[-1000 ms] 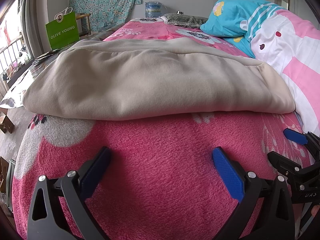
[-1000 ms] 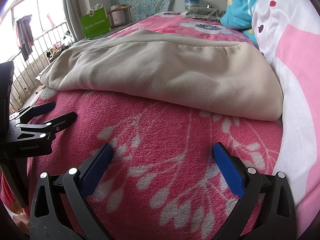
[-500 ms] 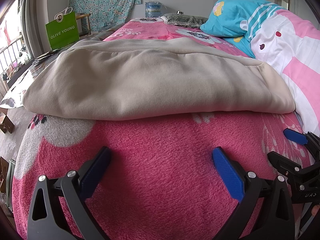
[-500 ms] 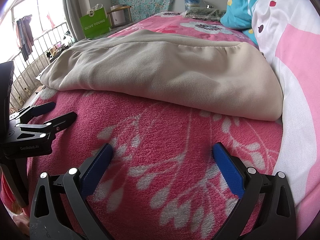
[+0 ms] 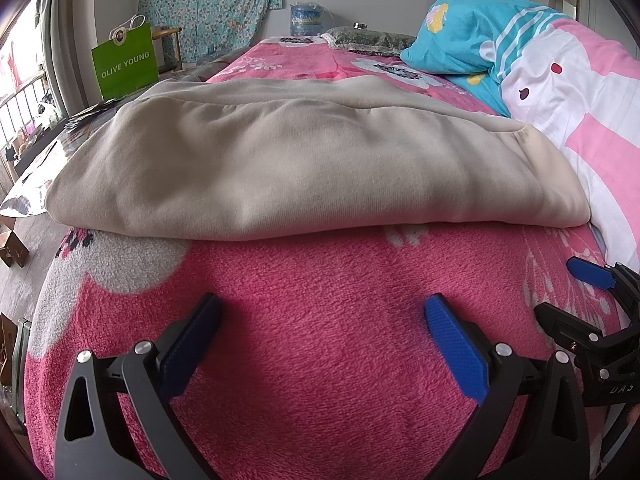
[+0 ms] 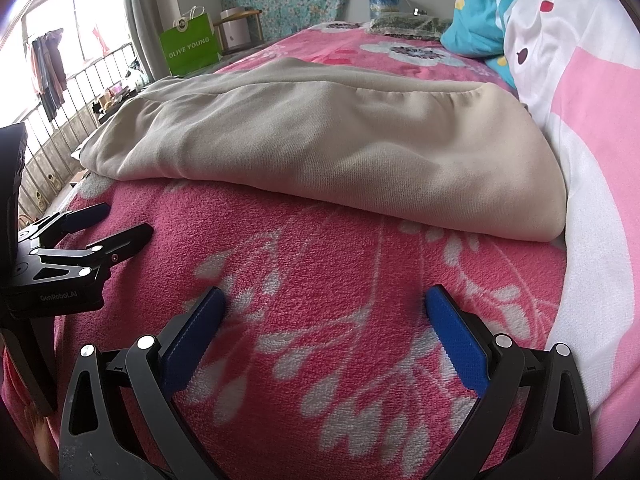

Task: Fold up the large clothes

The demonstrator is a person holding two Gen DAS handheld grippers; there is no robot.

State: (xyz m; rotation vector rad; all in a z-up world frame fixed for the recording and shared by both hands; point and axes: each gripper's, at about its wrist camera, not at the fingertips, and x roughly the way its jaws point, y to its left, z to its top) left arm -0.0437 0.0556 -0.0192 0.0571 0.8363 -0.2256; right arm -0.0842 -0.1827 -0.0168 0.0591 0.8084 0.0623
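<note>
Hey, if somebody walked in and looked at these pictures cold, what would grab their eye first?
First, the big beige garment, lying folded across the bright pink floral blanket in mid-frame. Next, the left gripper and right gripper, both open and empty, over the blanket in front of the garment's near edge. Then the pink, white and blue bedding heaped along the right side.

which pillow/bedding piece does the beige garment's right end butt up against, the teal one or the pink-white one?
The pink-and-white bedding: the beige garment ends against it. The teal pillow lies farther back, apart.
</note>
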